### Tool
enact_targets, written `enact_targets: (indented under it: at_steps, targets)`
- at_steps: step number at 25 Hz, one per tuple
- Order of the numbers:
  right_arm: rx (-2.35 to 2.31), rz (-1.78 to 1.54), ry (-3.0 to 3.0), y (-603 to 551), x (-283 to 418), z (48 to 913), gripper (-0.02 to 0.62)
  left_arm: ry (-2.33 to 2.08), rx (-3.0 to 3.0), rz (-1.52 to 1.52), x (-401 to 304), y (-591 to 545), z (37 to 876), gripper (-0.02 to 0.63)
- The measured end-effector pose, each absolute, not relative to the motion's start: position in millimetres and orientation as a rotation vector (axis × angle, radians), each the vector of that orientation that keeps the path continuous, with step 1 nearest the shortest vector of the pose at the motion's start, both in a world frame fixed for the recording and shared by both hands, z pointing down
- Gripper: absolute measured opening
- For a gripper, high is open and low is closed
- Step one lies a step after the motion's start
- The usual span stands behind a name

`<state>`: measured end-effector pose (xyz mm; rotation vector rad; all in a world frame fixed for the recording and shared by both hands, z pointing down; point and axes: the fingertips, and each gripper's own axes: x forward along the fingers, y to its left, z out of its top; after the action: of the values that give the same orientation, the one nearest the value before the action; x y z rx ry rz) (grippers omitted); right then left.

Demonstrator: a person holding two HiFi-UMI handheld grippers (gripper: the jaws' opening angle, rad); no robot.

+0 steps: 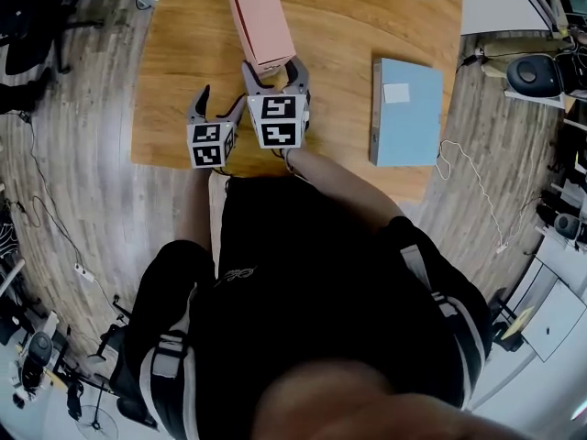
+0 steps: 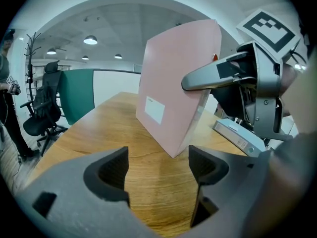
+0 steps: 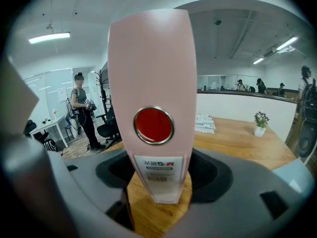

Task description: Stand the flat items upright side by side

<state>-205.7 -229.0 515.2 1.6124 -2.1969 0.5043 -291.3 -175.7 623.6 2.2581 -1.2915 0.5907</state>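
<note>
Two binders are sharing the tabletop [image 1: 339, 26]. The pink binder [image 1: 260, 16] is standing on edge near the middle, and the blue binder [image 1: 407, 113] is lying flat toward the right side, well apart from it. The right claw [image 3: 156, 175] is pinching the pink binder low on its spine, with its pads pressing either side just under the red disc [image 3: 153, 125]. The left claw [image 2: 158, 167] is hanging spread and empty just beside the right one. It has only bare wood between its jaws and is facing the pink binder's broad side.

Judging from this, the step in hand is settling the pink binder upright so that the blue one can be stood next to it. In the left gripper view the pink binder is leaning a little and seems to be resting on a lower corner, though the wide lens may be exaggerating that.

Doing this well is probably calling for bringing the whole bottom edge down flat before the pinch is loosened. The right claw should then be drawing straight back along the line of the spine, so the pads are not dragging the binder over. A low grip is giving little say over a tall top, so the free left claw could be steadying the broad face during the release. Room should also be left on the blue binder's side.
</note>
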Motion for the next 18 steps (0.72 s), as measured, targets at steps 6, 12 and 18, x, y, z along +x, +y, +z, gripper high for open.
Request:
enact_targets:
  at_steps: [6,12,18]
  targets:
    - [1.553,0.581,-2.197,-224,-204,536,0.357,-1.214,2.269,0.602,-284,-178,628,0.386]
    - [1.462,0.633,-2.228,-205,-192,553,0.376,-1.239,2.230,0.591,-271,-166,636,0.382]
    - [1.369,0.628,-2.279,-173,-163,558,0.374,-1.310,2.156,0.551,-248,-142,632,0.380]
